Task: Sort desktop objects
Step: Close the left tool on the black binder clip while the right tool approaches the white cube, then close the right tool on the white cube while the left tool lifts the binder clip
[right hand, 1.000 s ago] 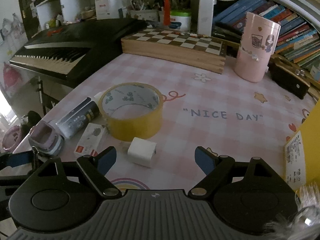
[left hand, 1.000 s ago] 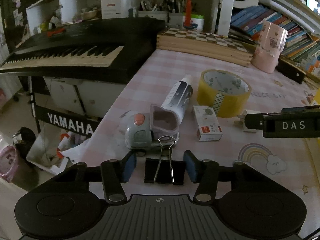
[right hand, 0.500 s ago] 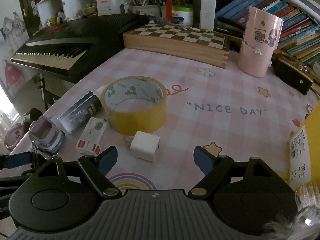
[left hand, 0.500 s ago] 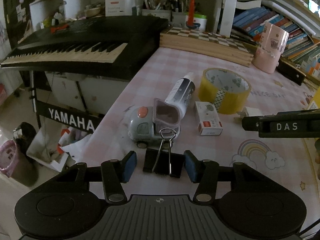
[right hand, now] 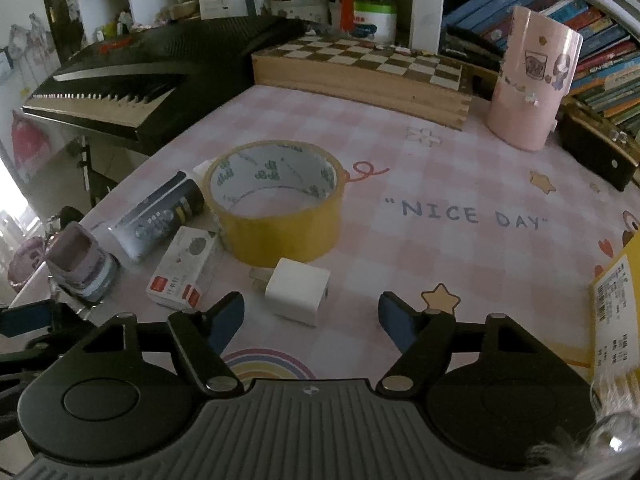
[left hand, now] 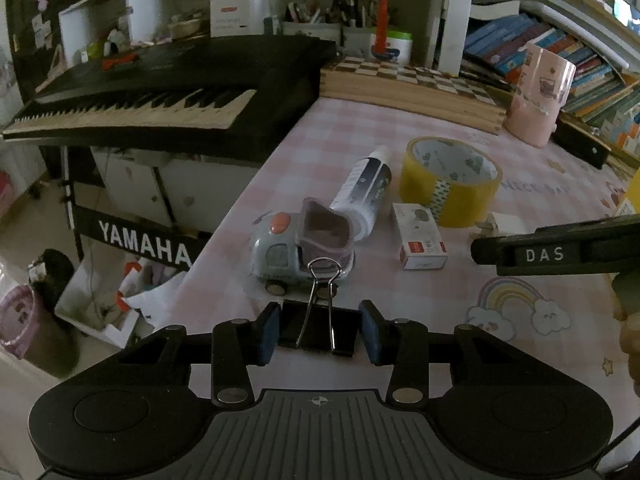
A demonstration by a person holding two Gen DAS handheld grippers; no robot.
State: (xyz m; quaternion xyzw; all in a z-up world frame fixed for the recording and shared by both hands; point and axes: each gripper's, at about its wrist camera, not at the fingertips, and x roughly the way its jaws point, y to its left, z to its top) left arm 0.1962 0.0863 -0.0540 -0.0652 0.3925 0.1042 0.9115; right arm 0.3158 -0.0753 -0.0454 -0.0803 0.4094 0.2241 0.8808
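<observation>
Binder clip (left hand: 316, 330) sits right between the fingers of the left hand-held gripper (left hand: 318, 334), black body flat on the worktop (left hand: 420, 312) w/ its wire handles folded fwd toward the toy truck (left hand: 298, 254) just ahead of it. Jaws have just been closing w/ the clip between them; left pad looks like it's touching the body, right pad looks a hair off, so I'd call it not clamped yet. Handling-wise prob light, stiff steel, smooth painted sides so maybe a bit slippery; imo squeeze across the flat black body, not the wire loops, those swivel. Right hand-held gripper (right hand: 311, 316) is open, jaws have just been narrowing too, w/ the white charger cube (right hand: 298, 291) just ahead of the gap, nearer the left finger, not touched. That one's a hard plastic block, light, easy to pinch on its flat faces, keep off the prongs. Tape roll (right hand: 276, 200), small box (right hand: 186, 270) and tube (right hand: 160, 216) are further out, fwd-left of the right one.
</observation>
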